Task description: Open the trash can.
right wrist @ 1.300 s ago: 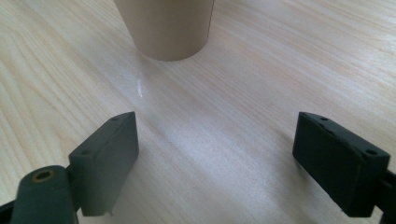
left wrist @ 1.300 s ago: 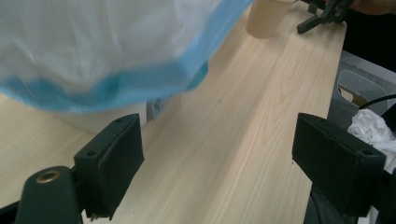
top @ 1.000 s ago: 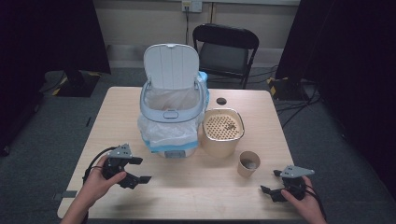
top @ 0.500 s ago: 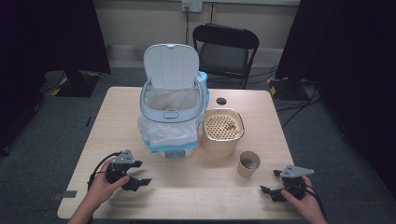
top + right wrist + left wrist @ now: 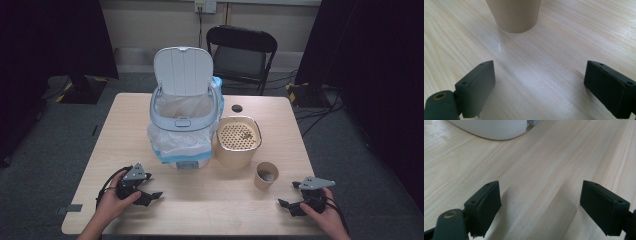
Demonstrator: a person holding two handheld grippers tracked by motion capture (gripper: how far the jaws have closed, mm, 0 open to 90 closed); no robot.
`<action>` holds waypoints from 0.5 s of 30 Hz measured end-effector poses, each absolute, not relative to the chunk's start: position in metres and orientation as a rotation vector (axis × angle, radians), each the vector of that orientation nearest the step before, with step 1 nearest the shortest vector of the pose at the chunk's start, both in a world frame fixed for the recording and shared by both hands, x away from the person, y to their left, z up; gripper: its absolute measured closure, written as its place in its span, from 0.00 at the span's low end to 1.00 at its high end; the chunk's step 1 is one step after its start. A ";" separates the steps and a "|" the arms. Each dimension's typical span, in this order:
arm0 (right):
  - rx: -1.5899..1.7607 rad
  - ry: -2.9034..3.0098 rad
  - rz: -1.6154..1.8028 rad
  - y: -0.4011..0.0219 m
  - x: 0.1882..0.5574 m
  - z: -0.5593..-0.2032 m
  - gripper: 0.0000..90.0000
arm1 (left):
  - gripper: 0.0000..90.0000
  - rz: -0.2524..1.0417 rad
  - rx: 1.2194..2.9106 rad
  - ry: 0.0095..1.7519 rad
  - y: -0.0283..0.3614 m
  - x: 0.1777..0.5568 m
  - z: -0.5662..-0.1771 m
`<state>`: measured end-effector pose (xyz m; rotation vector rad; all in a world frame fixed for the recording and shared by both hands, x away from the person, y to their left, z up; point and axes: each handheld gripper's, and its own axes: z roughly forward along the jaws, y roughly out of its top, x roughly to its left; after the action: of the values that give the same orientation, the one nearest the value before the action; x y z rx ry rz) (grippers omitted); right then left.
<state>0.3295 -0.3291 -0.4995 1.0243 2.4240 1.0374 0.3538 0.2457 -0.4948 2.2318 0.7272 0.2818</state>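
The right gripper (image 5: 292,205) rests low on the table (image 5: 215,205), jaws wide apart after just opening more, with nothing between them. The paper cup (image 5: 513,15) stands just ahead of it. A fast push could bump the cup over and spill it. The left gripper (image 5: 541,205) is open and empty too, with the white bin (image 5: 182,125) ahead of it.

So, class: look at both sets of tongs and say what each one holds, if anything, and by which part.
Nothing is held. The left tongs and the right tongs both stand open over bare table; the paper cup sits just ahead of the right tongs, untouched.
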 end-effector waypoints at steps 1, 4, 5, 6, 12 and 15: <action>1.023 2.426 1.037 -0.329 0.330 -0.500 0.10 | 0.18 0.282 2.232 0.727 0.246 0.354 -0.495; 1.020 2.430 1.035 -0.328 0.331 -0.500 0.08 | 0.18 0.286 2.238 0.723 0.246 0.353 -0.496; 1.020 2.430 1.035 -0.328 0.331 -0.500 0.08 | 0.18 0.290 2.234 0.732 0.246 0.352 -0.497; 1.020 2.433 1.034 -0.327 0.331 -0.500 0.08 | 0.18 0.294 2.235 0.728 0.246 0.353 -0.497; 1.007 2.440 1.034 -0.326 0.332 -0.500 0.07 | 0.18 0.308 2.229 0.735 0.249 0.353 -0.499; 1.008 2.439 1.034 -0.326 0.332 -0.500 0.07 | 0.18 0.314 2.225 0.733 0.250 0.353 -0.500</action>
<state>0.3323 -0.3256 -0.4998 1.0075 2.4393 1.0342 0.3528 0.2495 -0.5002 2.2251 0.7330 0.3136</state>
